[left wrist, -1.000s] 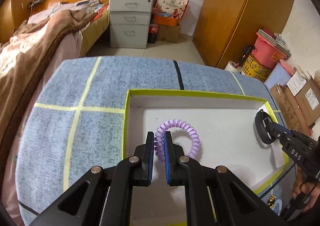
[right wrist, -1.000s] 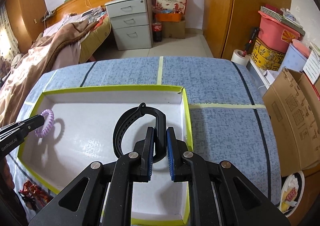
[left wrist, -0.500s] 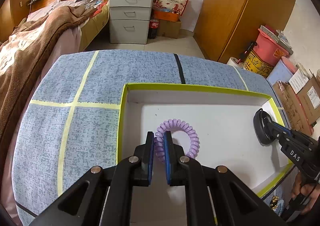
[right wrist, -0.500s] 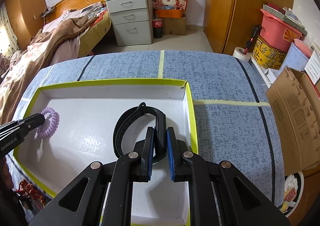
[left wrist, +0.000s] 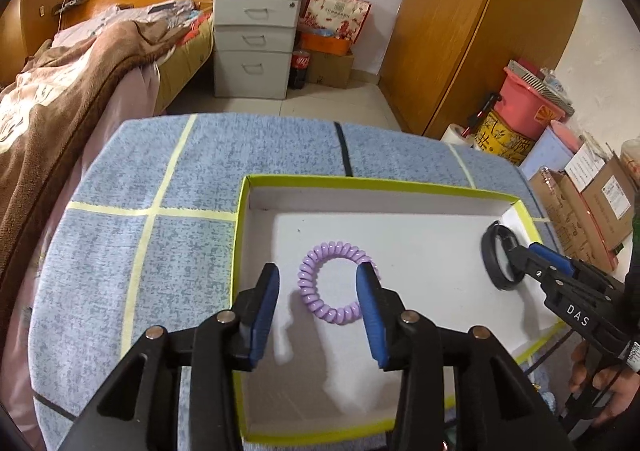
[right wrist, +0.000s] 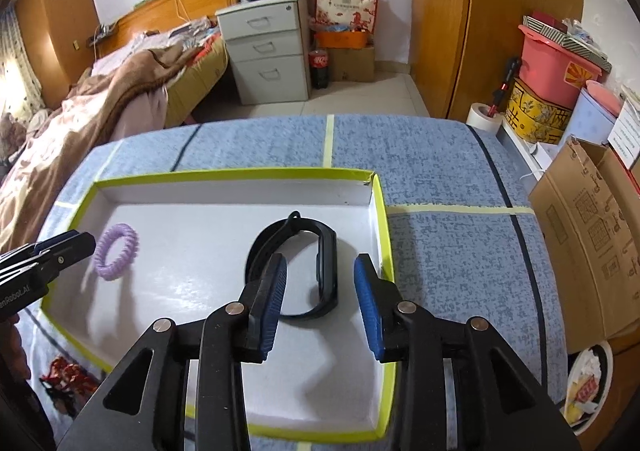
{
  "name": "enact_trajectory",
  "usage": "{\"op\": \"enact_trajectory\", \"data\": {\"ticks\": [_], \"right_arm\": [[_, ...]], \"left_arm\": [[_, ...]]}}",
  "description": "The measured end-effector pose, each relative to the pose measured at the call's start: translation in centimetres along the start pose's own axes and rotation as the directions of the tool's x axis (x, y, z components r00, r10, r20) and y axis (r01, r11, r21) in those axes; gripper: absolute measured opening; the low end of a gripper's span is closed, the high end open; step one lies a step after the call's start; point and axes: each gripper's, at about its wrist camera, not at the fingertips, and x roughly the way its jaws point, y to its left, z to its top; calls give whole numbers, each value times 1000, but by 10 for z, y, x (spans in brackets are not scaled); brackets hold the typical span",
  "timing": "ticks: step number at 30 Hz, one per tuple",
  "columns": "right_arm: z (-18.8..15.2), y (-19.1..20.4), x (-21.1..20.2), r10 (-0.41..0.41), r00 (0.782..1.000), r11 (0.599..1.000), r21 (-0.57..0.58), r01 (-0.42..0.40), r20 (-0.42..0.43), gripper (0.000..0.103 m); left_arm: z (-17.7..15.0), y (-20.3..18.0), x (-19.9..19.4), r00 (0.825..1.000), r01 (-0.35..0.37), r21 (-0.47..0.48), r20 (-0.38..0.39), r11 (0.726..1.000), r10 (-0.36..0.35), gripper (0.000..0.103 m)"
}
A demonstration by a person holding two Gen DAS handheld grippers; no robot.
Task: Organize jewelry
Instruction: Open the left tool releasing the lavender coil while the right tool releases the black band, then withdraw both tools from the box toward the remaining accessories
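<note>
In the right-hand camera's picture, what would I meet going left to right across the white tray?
left gripper → purple coil bracelet → black wristband → tray's green right rim → blue tablecloth → cardboard box

My left wrist camera looks forward and down past the left gripper [left wrist: 318, 301], close above the box [left wrist: 360, 184]. My right camera does likewise past the right gripper [right wrist: 320, 291]; both share the box [right wrist: 240, 173] and bedroom beyond.

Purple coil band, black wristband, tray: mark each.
purple coil band [left wrist: 338, 282], left wrist view, on its coiled loop
black wristband [right wrist: 328, 271], right wrist view, on its thick body
tray [right wrist: 382, 219], right wrist view, on its yellow-green rim
</note>
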Motion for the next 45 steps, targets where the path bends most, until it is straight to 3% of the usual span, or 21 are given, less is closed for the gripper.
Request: {"op": "enact_trajectory", "data": {"ticks": [9,20,29,35,38,45], "right_arm": [[-16,2,-44,41,996,999,-1,-41,76,37],[-69,-12,-90,42,993,999,22,-45,111,37],[-100,-16,-106,35,995,999,11,-36,97,37],[-123,-20,-106,13,998,1000,1,-13,69,37],[-131,-24,-103,26,998,1000,6,-27,52,48],[-143,-19,-90,8,1000,1000,-30,-8,-8,49]], "left_arm": [[-21,0,-50,996,-4,8,85,1000,4,48],[-70,11,-95,992,8,-14,124,1000,-6,50],[-108,23,-117,988,-8,-35,153,999,13,50],[-127,32,-119,992,-11,-48,128,999,17,51],[-137,34,-120,993,-10,-48,120,999,16,52],[-147,37,-114,995,-3,-62,95,998,8,53]]}}
